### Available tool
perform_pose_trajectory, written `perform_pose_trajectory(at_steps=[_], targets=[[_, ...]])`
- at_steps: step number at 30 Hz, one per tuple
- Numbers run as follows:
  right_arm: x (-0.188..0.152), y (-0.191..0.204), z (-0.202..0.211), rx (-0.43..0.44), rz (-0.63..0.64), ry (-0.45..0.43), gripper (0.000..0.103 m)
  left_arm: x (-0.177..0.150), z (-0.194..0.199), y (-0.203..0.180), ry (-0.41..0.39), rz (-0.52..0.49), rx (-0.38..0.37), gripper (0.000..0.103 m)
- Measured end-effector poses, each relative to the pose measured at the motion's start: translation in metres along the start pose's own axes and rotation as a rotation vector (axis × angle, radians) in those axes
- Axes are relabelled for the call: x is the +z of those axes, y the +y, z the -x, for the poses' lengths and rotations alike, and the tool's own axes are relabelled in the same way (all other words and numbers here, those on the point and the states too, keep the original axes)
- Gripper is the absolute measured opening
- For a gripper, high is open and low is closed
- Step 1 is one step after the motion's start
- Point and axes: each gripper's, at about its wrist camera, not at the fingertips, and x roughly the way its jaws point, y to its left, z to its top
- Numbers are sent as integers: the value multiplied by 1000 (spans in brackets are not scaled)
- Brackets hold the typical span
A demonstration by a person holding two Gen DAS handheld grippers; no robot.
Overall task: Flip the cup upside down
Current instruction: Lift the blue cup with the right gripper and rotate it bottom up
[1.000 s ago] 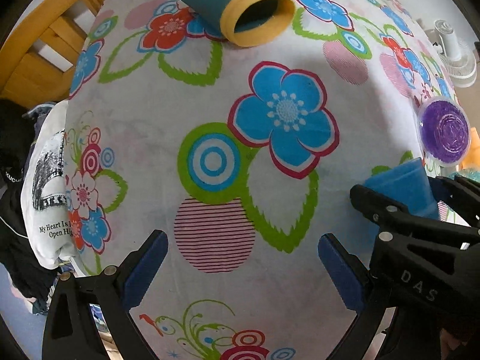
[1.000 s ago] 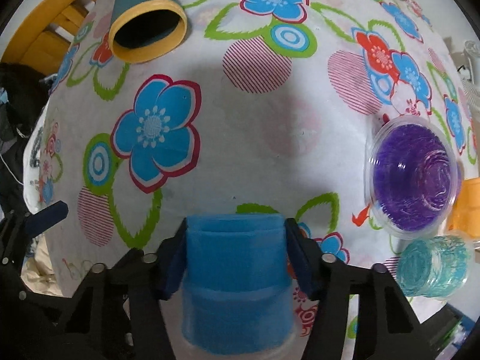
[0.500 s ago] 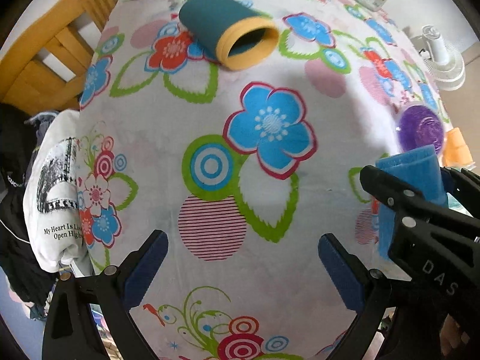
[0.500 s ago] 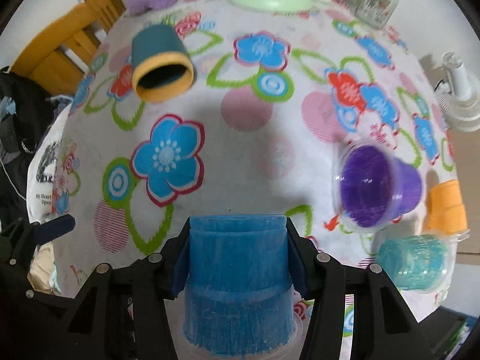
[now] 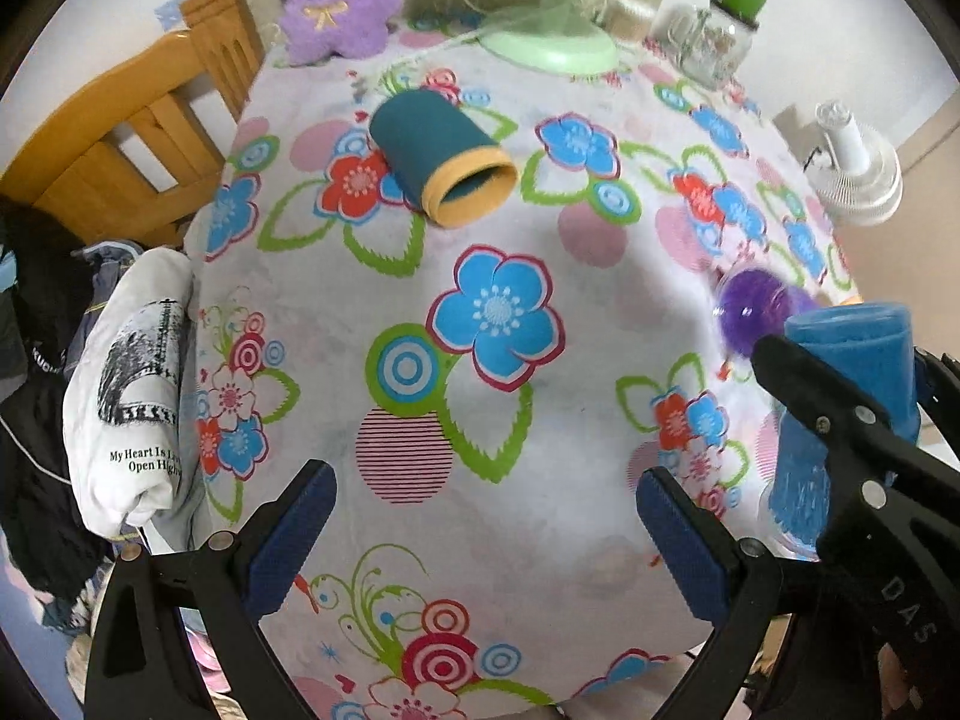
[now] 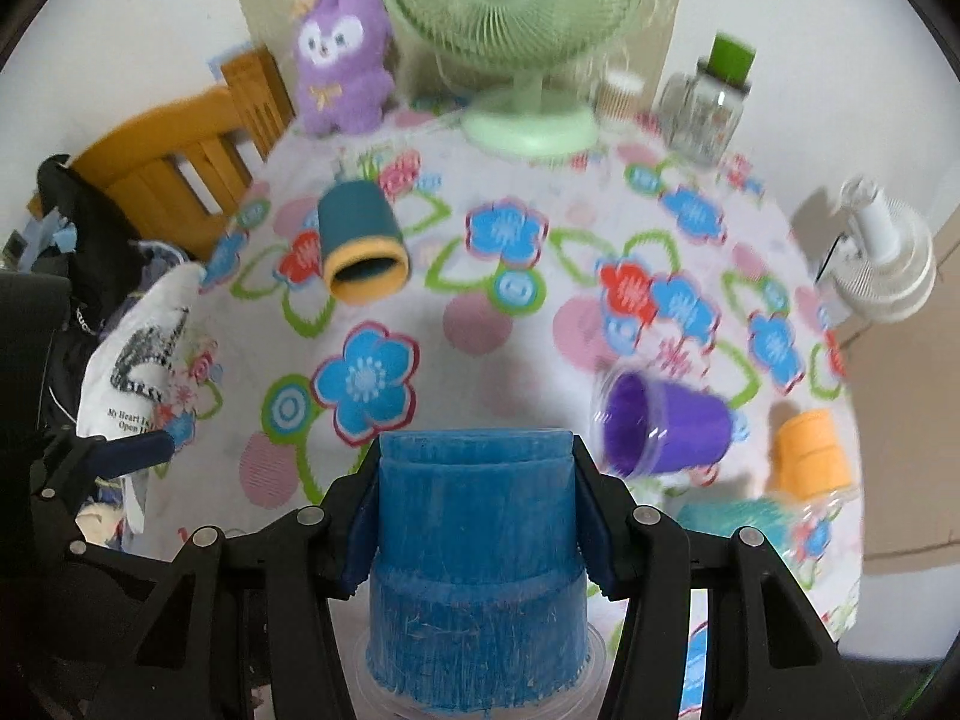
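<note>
Both tongs are showing clearly: my right gripper (image 6: 474, 516) is pinching the blue ribbed plastic cup (image 6: 477, 558) by its sides, one blue pad on each flank, while my left gripper (image 5: 480, 534) is hanging spread wide with nothing between its pads. I am holding the blue cup off the flower-printed tablecloth (image 5: 540, 480), its closed base pointing forward and its clear rim toward the camera. From the left wrist view that same cup (image 5: 852, 384) is sitting at the right edge, clamped in the black frame of the right tool.

I cannot tell whether the blue cup is carrying anything; its opening is facing away from view.

Farther back, a teal cylindrical cup with a yellow rim (image 5: 444, 165) is lying on its side on the cloth, mouth toward me, and its inside is looking dark and bare. To the right, a purple ribbed cup (image 6: 666, 426) is lying tipped, its mouth facing left and showing only purple wall. Near it, an orange cup (image 6: 810, 453) and a teal-green ribbed cup (image 6: 732, 519) are sitting by the table's right edge, both blurred.

At the far end, a clear glass jar with a green lid (image 6: 708, 108) is standing beside a pale green desk fan (image 6: 522, 30) and a purple plush toy (image 6: 339, 75).
</note>
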Motion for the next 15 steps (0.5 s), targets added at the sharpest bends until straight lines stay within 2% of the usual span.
perform_pose_trajectory(at_steps=[8,15], targets=[[-3,-11,36,60,30,-146,58,-8,29,-7,-60,50,28,101],[-17,-17,36,92,59,-268,58,-20,27,-5,-79,95,45,101]])
